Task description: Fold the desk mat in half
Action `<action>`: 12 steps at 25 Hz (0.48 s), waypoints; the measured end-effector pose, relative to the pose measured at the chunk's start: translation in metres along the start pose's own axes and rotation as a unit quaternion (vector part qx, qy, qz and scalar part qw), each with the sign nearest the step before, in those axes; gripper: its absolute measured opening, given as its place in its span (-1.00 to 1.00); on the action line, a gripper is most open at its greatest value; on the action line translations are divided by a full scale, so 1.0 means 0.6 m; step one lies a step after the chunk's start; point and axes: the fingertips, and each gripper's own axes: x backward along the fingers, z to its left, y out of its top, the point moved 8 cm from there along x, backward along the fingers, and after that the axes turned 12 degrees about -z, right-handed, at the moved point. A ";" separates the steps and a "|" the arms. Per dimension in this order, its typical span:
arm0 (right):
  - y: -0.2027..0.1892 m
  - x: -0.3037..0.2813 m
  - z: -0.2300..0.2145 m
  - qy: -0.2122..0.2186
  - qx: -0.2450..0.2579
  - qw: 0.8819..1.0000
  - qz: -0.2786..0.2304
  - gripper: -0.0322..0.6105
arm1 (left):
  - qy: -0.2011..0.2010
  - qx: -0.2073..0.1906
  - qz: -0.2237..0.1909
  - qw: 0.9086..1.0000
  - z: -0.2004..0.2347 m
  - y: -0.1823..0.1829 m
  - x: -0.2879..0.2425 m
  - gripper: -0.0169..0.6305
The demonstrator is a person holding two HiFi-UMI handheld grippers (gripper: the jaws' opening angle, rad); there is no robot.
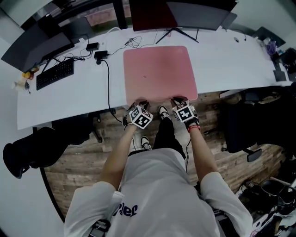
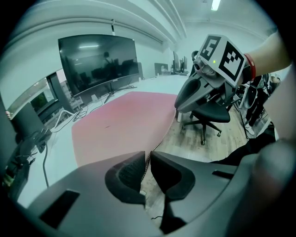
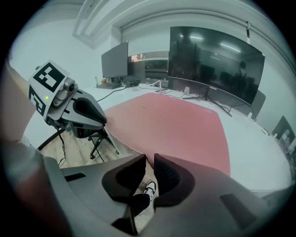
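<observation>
Near edge of pink rectangular desk mat (image 1: 159, 74) partly hidden in head view under both marker cubes (image 1: 140, 116). Gripper views clearer: left gripper (image 2: 147, 163) jaws closed on thin mat edge toward near-left corner; right gripper (image 3: 150, 165) jaws pinching same edge toward near-right corner. Mat flat, at middle of white bench (image 1: 231, 60) near edge. Dark curved monitor (image 1: 194, 11) at far edge, cut off. Black keyboard (image 1: 54, 74) and black cable (image 1: 108, 88) on left part of bench, apart from mat.
</observation>
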 end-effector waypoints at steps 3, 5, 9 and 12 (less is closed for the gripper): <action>0.007 0.002 -0.004 -0.002 0.000 1.000 -0.002 -0.70 | 0.007 -0.001 -0.009 1.000 0.011 0.016 0.005 -0.80; 0.010 0.001 -0.005 0.000 -0.001 1.000 0.000 -0.71 | 0.004 -0.003 -0.009 1.000 0.017 0.022 0.005 -0.81; 0.017 -0.003 -0.009 0.009 0.006 1.000 0.007 -0.77 | -0.010 -0.004 0.000 1.000 0.021 0.026 0.002 -0.84; 0.022 -0.003 -0.013 0.019 0.005 1.000 0.007 -0.80 | -0.021 0.005 0.004 1.000 0.025 0.026 0.002 -0.85</action>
